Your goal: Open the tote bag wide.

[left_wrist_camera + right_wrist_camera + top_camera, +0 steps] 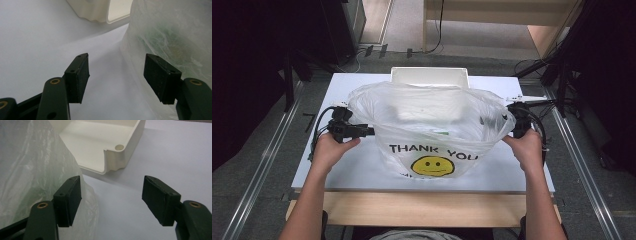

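Note:
A translucent plastic bag printed "THANK YOU" over a yellow smiley stands open-mouthed in the middle of the white table. Something greenish shows faintly through its wall. My left gripper is at the bag's left side, held by the person's left hand. In the left gripper view the gripper is open, its right jaw beside the bag, with bare table in the gap. My right gripper is at the bag's right edge. In the right gripper view the gripper is open, its left jaw against the bag.
A white plastic tray sits behind the bag at the table's far edge, seen close as the tray and the tray in the gripper views. A wooden strip runs along the near edge. Cables trail from both grippers; dark stands flank the table.

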Available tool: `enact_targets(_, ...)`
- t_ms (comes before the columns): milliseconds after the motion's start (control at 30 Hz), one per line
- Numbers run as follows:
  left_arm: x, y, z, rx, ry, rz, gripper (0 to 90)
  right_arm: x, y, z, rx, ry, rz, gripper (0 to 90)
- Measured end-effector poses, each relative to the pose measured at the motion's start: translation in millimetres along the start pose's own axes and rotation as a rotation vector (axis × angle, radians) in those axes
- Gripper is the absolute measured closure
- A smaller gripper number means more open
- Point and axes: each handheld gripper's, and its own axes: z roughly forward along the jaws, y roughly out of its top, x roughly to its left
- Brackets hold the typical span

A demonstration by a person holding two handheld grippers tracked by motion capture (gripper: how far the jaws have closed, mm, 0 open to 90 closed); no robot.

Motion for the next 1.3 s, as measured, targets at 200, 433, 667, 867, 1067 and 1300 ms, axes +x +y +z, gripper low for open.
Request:
enact_targets(200, 0.1, 0.1, 0.7, 0.003, -0.007, 0.005, 38.2, -3.8, -2.3, 0.1, 0.002, 0.000, -0.008, 33.3)
enact_targets(433, 9.6, -1.9, 0.1, 0.000, -0.024, -0.010, 40.8, -14.5, -3.0, -9.1, 0.011, -0.006, -0.026, 38.5)
enact_targets(667, 13.3, 11.3, -7.1, -0.003, -0.005, 0.009, 44.8, -21.7, 10.1, -23.9, -0.025, 0.033, -0.025, 41.1)
enact_targets(867, 16.0, 23.8, -19.2, 0.020, -0.013, 0.015, 47.1, -24.3, 21.6, -29.0, -0.015, 0.103, -0.040, 43.4)
enact_targets(1067, 13.2, 41.1, -36.7, 0.011, -0.030, 0.056, 47.6, -25.3, 36.3, -39.4, -0.014, 0.119, -0.072, 45.7)
enact_targets(1300, 7.4, 62.5, -52.0, 0.007, -0.087, 0.102, 49.9, -22.9, 56.0, -52.9, -0.051, 0.145, -0.092, 48.2)
